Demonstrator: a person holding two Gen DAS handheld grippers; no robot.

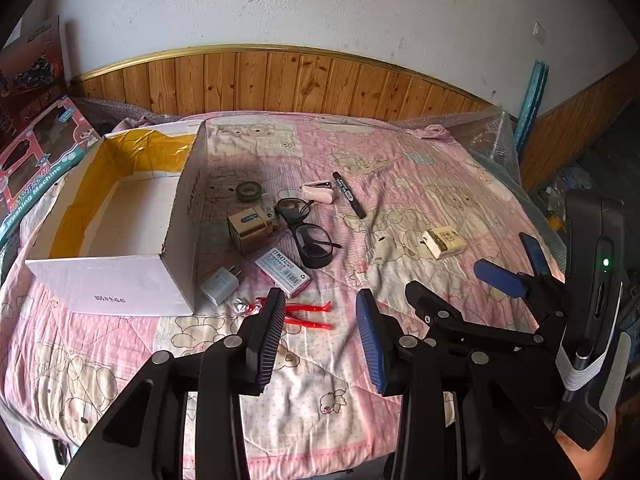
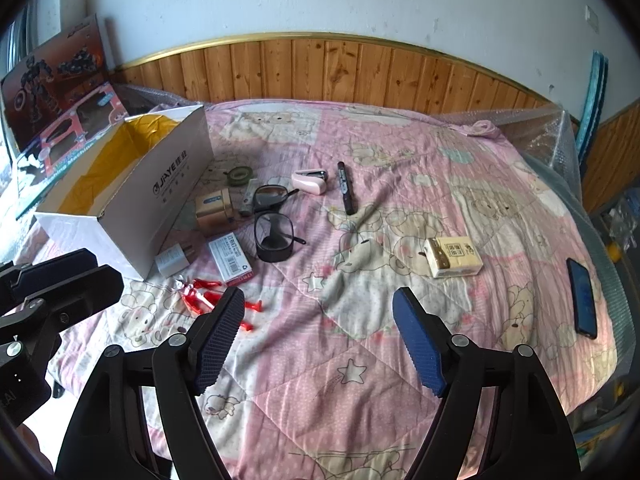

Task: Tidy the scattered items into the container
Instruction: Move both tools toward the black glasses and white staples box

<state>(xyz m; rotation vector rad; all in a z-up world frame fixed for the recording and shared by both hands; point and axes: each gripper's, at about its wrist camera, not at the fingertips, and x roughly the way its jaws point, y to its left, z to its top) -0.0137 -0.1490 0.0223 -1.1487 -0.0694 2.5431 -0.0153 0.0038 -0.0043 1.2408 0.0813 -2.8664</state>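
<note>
Figure [image 1: 304,314] just beyond parted left gripper [image 1: 320,340], untouched.

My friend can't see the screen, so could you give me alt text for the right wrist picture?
An open two-finger gripper hovers empty over a pink quilt strewn with small items: glasses, a black marker, a pink stapler, a red toy figure. An open white cardboard box stands at left, a phone lies at right.
</note>
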